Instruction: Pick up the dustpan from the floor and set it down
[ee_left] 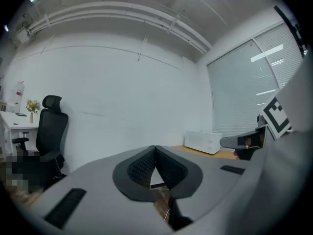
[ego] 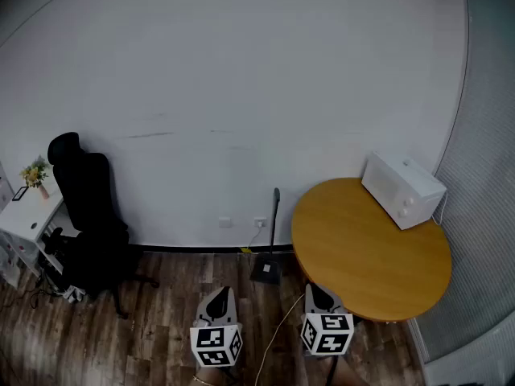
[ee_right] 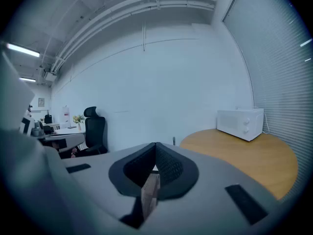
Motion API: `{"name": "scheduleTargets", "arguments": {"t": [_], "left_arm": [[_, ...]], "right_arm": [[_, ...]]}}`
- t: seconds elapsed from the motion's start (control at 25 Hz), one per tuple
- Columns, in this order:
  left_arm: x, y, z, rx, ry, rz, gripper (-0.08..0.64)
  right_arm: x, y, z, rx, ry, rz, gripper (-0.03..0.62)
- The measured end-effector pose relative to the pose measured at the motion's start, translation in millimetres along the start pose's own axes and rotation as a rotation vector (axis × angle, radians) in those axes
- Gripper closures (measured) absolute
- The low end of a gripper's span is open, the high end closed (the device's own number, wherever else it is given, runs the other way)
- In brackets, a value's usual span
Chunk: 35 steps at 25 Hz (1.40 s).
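The dark dustpan (ego: 265, 271) stands on the wooden floor against the white wall, its long handle (ego: 275, 215) upright. Both grippers hover low, short of it, and touch nothing. In the head view my left gripper (ego: 219, 293) is a little left of the pan and my right gripper (ego: 315, 289) a little right of it, by the table's edge. My left gripper (ee_left: 155, 147) has its jaws pressed together with nothing held. My right gripper (ee_right: 155, 144) is likewise shut and empty. The tip of the dustpan handle (ee_right: 173, 141) pokes up just beyond the right jaws.
A round wooden table (ego: 370, 256) carrying a white microwave (ego: 402, 190) fills the right side. A black office chair (ego: 84, 215) and a white desk (ego: 28, 211) with flowers stand at the left. A pale cable (ego: 278, 328) runs across the floor between the grippers. Blinds cover the right wall.
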<state>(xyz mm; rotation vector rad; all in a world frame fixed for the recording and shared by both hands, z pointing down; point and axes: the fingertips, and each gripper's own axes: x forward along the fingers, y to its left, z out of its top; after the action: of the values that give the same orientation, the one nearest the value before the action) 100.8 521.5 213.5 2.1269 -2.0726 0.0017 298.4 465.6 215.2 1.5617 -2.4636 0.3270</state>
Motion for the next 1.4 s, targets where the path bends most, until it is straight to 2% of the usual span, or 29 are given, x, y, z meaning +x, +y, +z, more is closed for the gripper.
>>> {"name": "scheduleTargets", "arguments": {"t": [0.48,0.68,0.92,1.2,1.4], "left_arm": [[-12.9,22.6,-2.2,-0.014,-0.001,0.005,0.541],[-14.9,30.4,-5.9,-0.025,-0.003,-0.011,0.541],[-6.9,32.2,-26.4,-0.038,0.038,-0.023,0.541],[17.7,47.7,-31.9,-0.033,0.054,-0.011,0.541],[52.9,60.1,-27.7,-0.018,0.057,0.006,0.541]], "right_arm": [[0.6,24.7,-7.6,0.016,0.006,0.006,0.560],[-1.6,27.2,-16.8,0.056,0.008,-0.026,0.560],[-2.0,16.9,-37.5,0.092,0.052,-0.071,0.560],[27.8,11.7,-45.9,0.124,0.077,-0.082,0.560],[69.2,0.6,-35.0,0.140,0.070,-0.084,0.560]]}}
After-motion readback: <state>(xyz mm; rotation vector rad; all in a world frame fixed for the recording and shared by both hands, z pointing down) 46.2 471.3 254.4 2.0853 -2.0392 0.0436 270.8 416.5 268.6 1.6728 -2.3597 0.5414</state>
